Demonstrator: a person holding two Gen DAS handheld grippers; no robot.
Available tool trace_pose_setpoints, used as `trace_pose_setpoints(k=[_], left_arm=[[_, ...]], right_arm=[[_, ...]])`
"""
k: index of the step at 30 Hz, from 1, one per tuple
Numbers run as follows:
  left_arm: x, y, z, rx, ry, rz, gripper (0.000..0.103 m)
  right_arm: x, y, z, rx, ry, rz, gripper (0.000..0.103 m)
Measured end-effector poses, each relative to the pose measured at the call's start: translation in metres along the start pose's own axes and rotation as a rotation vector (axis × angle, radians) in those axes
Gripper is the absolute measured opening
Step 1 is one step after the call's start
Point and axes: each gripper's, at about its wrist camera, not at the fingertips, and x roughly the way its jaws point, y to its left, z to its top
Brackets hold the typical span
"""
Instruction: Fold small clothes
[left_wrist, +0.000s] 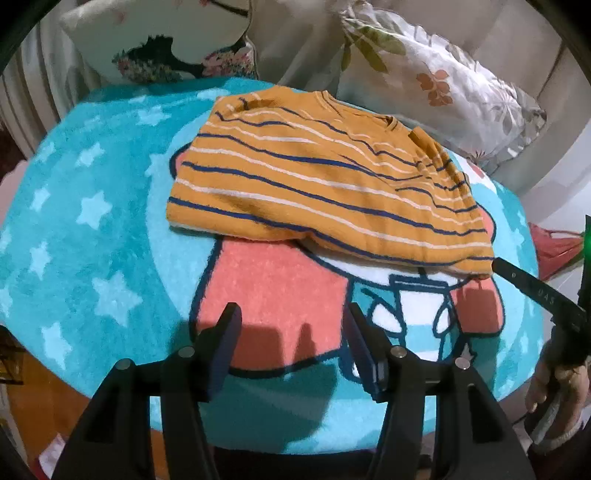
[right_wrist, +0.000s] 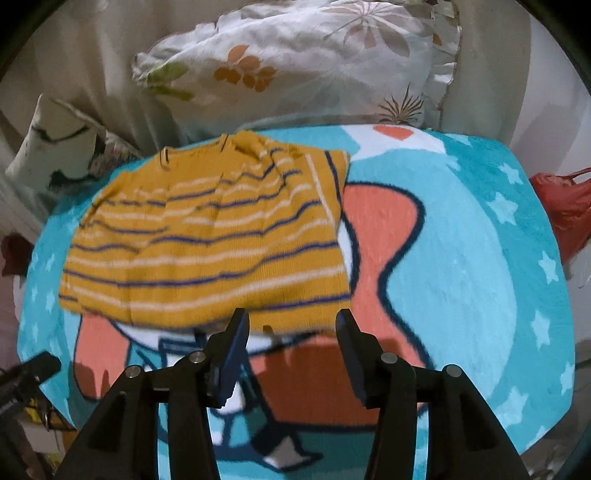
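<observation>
Black fingers with blue pads, left hand-held gripper (left_wrist: 291, 325): nearest item in the left wrist view; spread wide, nothing between them, poised over the salmon-pink patch of the mat and clear of the garment.

Right hand-held gripper (right_wrist: 291, 328): fingers likewise wide apart, holding nothing; fingertips sit at the near hem of the garment, contact not certain because of blur. In the left wrist view one black finger (left_wrist: 532, 286) of this gripper reaches in from the right, its tip at the garment's near right corner. The person's right hand (left_wrist: 554, 387) grips the handle below it at the frame's right edge.

Small mustard-yellow knit top with navy and white horizontal stripes (left_wrist: 321, 184): folded into a rough rectangle, lying flat on the far half of the mat. Long axis runs left to right across both views, stripes running along it; neckline edge away from the cameras, hem edge toward them. Right end is rumpled, with a folded-over flap (right_wrist: 328, 184) whose stripes run crosswise.

Round turquoise plush mat with pale stars and a cartoon figure in pink, white and navy (left_wrist: 92, 258): carries the garment.

White floral-print pillow (right_wrist: 295, 62): behind the mat. Second white cushion with dark print (left_wrist: 159, 40): far left. Red fabric item (right_wrist: 565, 206): off the mat's right side.
</observation>
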Motion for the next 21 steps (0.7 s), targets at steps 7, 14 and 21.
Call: trace_pose_setpoints(k=[7,14,21], left_arm=[[-0.007,-0.011,-0.003,0.035,-0.034,0.063,0.061],[-0.003,-0.006,0.001,0.026,-0.023,0.065,0.063],[0.004,0.014,0.015,0.011,-0.004,0.062,0.063]], right_arm=[[0.000,-0.010,-0.017,0.009,0.026,0.006,0.055],[0.002,-0.011,-0.017,0.026,0.030,0.014,0.058],[0.000,0.016,-0.004,-0.016,0.006,0.018,0.058]])
